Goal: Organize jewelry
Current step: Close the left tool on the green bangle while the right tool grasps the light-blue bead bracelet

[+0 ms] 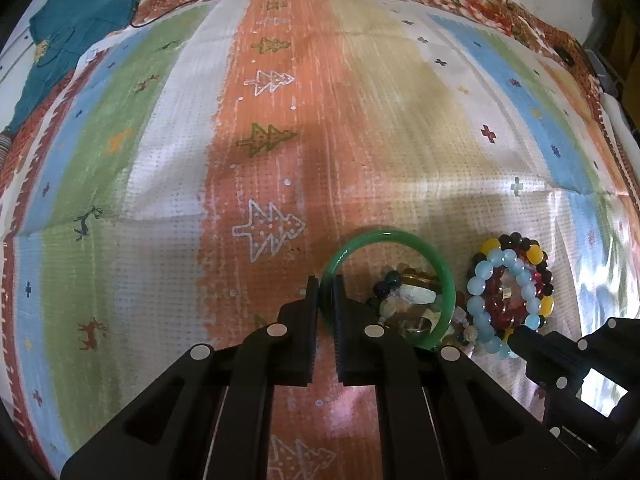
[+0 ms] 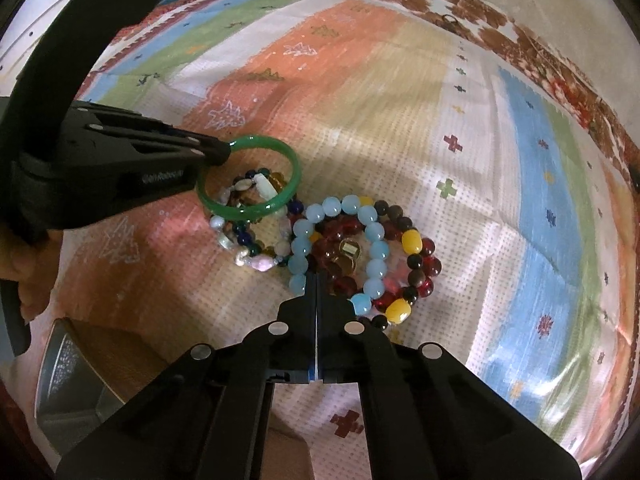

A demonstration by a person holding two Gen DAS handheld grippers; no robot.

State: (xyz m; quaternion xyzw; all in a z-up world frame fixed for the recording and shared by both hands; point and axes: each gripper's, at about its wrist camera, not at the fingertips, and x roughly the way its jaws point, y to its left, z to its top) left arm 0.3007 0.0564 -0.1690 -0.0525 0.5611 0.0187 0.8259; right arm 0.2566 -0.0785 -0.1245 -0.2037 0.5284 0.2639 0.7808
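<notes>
Left wrist: left gripper clamped on green bangle, lying atop mixed-bead bracelet on striped cloth. Right wrist: right gripper pinched tight at light-blue bead bracelet; grip unclear. Bracelets all heaped together; sorting barely begun.

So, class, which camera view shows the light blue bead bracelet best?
The right wrist view: the light blue bead bracelet lies nearly whole ahead of the right gripper, only its nearest beads hidden behind the fingers. In the left wrist view the bracelet sits far right, smaller, its lower end meeting the right gripper's tip.
</notes>
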